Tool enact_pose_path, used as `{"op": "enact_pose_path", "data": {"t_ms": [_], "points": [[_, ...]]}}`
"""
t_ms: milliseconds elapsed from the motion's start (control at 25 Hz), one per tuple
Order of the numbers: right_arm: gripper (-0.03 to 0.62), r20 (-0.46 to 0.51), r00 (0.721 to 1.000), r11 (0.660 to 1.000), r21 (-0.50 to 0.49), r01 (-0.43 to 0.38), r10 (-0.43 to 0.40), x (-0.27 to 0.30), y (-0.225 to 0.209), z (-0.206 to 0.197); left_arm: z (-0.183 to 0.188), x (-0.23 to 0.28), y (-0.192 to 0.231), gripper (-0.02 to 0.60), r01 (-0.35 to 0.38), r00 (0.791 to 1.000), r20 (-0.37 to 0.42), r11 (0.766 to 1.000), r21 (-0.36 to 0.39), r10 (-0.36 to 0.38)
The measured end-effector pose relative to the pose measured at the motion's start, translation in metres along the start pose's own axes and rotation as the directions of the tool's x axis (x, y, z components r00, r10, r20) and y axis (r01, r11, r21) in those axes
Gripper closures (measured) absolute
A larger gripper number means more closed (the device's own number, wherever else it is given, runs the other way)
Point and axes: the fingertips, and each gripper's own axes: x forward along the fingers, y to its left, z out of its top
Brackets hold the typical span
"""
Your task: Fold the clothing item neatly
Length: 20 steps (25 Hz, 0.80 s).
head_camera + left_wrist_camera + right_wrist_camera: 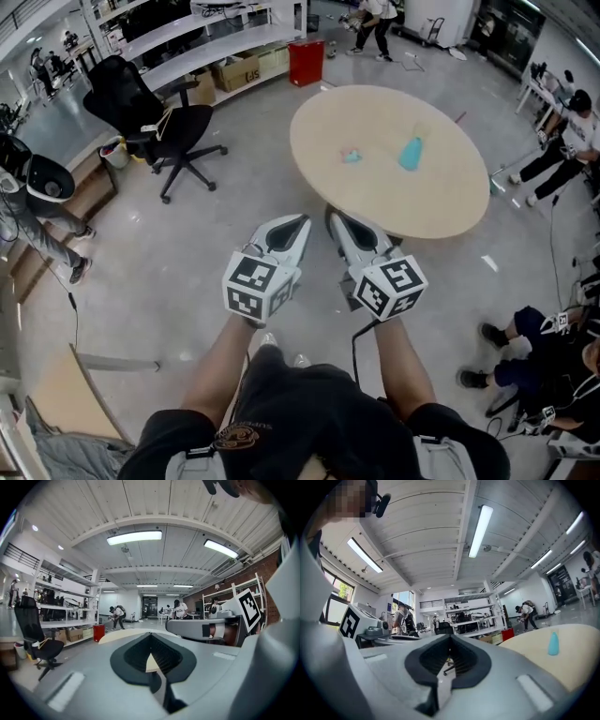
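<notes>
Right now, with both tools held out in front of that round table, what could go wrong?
1. A dark cable hangs from the right gripper beside the person's legs; it could snag or trip a step.
2. The teal thing and a smaller teal scrap lie well in from the round table's near edge, so reaching may mean leaning over.
3. Seated people are on the floor right of the table, close to any path round it.

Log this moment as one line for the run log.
left gripper: shut, empty | right gripper: shut, empty | round table: just ahead | on it: teal object, small teal scrap, untouched
</notes>
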Motion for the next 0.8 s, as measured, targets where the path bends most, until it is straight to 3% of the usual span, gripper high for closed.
{"op": "enact_pose_path", "data": {"t_ms": [160,280,560,800], "points": [[0.591,-0.011,0.993,0.993,0.016,-0.114,0.114,0.027,0.030,-0.008,-0.003,-0.030,0.030,0.574,-0.116,0.993,-0.007,0.993,-0.009,0.116],[0.591,-0.026,0.975,0.975,0.030,-0.221,0.222,0.049,0.066,-0.020,-0.011,-0.067,0.056,0.574,-0.225,0.974,-0.012,0.974,-0.017,0.225],[0.591,-0.050,0.899,0.901,0.036,-0.433,0.435,0.089,0.167,-0.038,-0.024,-0.170,0.100,0.574,-0.436,0.900,-0.008,0.899,-0.035,0.436],[0.591,-0.067,0.812,0.814,0.030,-0.580,0.580,0.117,0.264,-0.049,-0.032,-0.265,0.134,0.574,-0.578,0.815,0.002,0.814,-0.063,0.579]]}}
